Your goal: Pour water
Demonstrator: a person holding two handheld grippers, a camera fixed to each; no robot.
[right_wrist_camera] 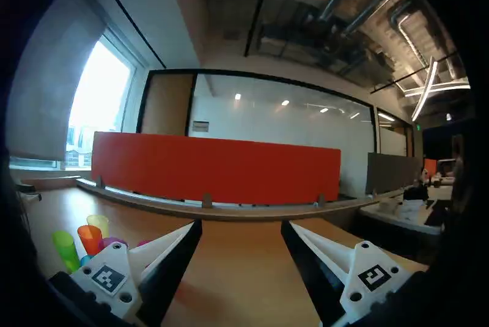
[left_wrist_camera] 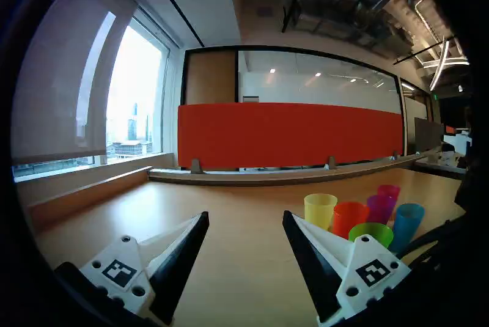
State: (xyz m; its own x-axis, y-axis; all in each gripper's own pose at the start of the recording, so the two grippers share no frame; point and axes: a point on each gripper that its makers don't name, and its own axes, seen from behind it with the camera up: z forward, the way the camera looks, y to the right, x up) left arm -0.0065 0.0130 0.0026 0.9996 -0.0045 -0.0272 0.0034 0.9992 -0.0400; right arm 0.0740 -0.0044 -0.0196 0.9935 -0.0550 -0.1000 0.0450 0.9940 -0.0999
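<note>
**Ana:** Fingers first. What are the two tools doing?

**Ben:** At the bottom of the left gripper view, the left gripper [left_wrist_camera: 245, 217] has its jaws spread wide. Between them is only bare wooden desk [left_wrist_camera: 244, 189], and they hold nothing. The right gripper [right_wrist_camera: 240, 224] is the same in its own view: fully apart and empty.

**Ana:** And the cups?

**Ben:** They're a tight cluster standing upright on the desk. In the left gripper view they sit at lower right, just past the right-hand finger: yellow cup [left_wrist_camera: 320, 209], orange cup [left_wrist_camera: 349, 217], green cup [left_wrist_camera: 371, 233], blue cup [left_wrist_camera: 408, 223] and purple cup [left_wrist_camera: 380, 208], with a pink cup [left_wrist_camera: 389, 191] behind. In the right gripper view they're at lower left, partly hidden by the finger. I can't tell whether any holds water.

**Ana:** How would one handle?

**Ben:** I'd guess they're thin plastic tumblers, so light, smooth and a bit springy. A hard squeeze could bow the wall or let the tapered side slip. I'd grip across the middle of the wall, below the rim, starting with a cup on the outside of the group so the neighbours aren't knocked. A full one would be heavier and could slosh.

**Ana:** Pose?

**Ben:** Both are held low and roughly level, aimed along the desk toward the red partition [left_wrist_camera: 287, 134]. The cups lie off to one side of each.
</note>
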